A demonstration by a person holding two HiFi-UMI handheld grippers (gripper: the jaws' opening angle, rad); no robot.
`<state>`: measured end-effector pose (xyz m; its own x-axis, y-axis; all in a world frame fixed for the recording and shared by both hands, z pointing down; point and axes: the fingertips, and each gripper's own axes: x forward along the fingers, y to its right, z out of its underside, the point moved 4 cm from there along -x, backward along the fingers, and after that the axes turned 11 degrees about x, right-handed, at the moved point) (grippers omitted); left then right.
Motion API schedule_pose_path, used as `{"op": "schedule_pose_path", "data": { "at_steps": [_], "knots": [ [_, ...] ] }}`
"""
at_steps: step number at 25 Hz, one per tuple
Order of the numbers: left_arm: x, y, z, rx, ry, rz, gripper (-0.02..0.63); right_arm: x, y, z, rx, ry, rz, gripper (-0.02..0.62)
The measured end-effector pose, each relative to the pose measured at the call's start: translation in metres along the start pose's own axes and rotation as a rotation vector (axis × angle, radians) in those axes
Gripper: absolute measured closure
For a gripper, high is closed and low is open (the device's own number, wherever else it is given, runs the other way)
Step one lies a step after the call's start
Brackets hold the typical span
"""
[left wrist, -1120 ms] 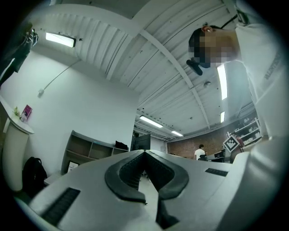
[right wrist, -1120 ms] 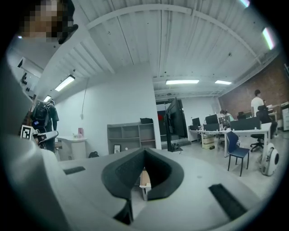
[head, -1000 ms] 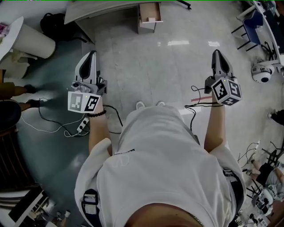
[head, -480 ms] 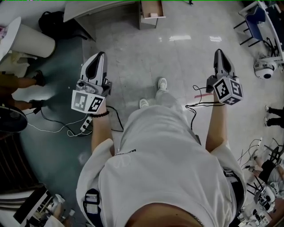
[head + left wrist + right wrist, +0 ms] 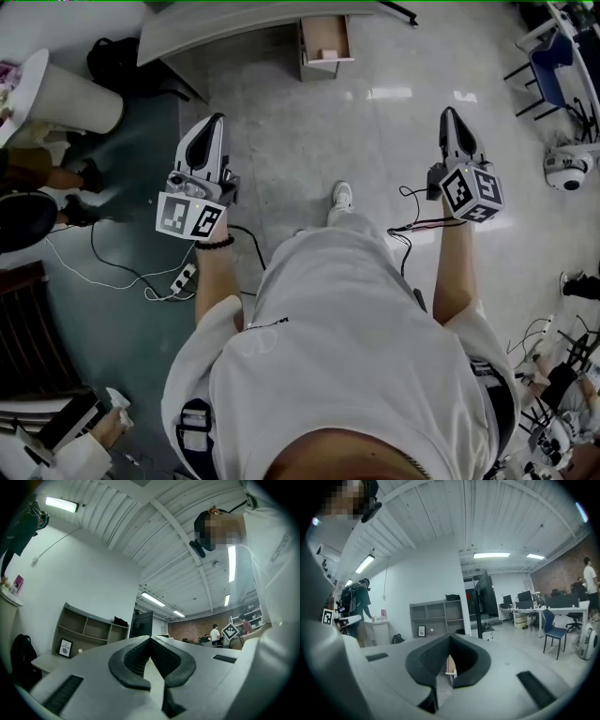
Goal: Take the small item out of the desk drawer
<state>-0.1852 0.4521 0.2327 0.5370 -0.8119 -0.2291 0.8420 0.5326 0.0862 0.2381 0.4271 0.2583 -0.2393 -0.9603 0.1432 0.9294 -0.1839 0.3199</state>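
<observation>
Grey floor (image 5: pixel 309 141) fills mid-frame. Open desk drawer (image 5: pixel 327 42) at top centre, small item (image 5: pixel 328 53) inside. I read left gripper (image 5: pixel 217 120) and right gripper (image 5: pixel 447 113) both closed, empty, well apart from it.

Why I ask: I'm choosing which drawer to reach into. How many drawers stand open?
1. The open drawer juts from the desk at the top of the head view. Others may be hidden beyond the frame.

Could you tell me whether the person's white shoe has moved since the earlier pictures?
Yes. Judged against the power strip on the floor, the white shoe has stepped forward, toward the open drawer.
</observation>
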Motion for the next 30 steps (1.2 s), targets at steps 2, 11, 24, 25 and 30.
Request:
{"op": "schedule_pose_path", "data": {
  "at_steps": [2, 11, 24, 25, 30],
  "knots": [
    [0.029, 0.003, 0.006, 0.023, -0.015, 0.007, 0.607, 0.024, 0.012, -0.007, -0.003, -0.012, -0.022, 0.595],
    [0.126, 0.007, 0.029, 0.056, -0.050, -0.019, 0.607, 0.109, 0.059, -0.025, 0.015, -0.051, -0.105, 0.595],
    [0.175, 0.003, 0.038, 0.093, -0.076, -0.096, 0.607, 0.176, 0.106, -0.018, 0.058, -0.130, -0.166, 0.595],
    [0.176, 0.001, 0.040, 0.090, -0.079, -0.099, 0.607, 0.180, 0.105, -0.016, 0.059, -0.136, -0.168, 0.595],
    [0.183, -0.013, 0.053, 0.064, -0.088, -0.100, 0.607, 0.196, 0.102, -0.011, 0.052, -0.152, -0.167, 0.595]
  ]
}}
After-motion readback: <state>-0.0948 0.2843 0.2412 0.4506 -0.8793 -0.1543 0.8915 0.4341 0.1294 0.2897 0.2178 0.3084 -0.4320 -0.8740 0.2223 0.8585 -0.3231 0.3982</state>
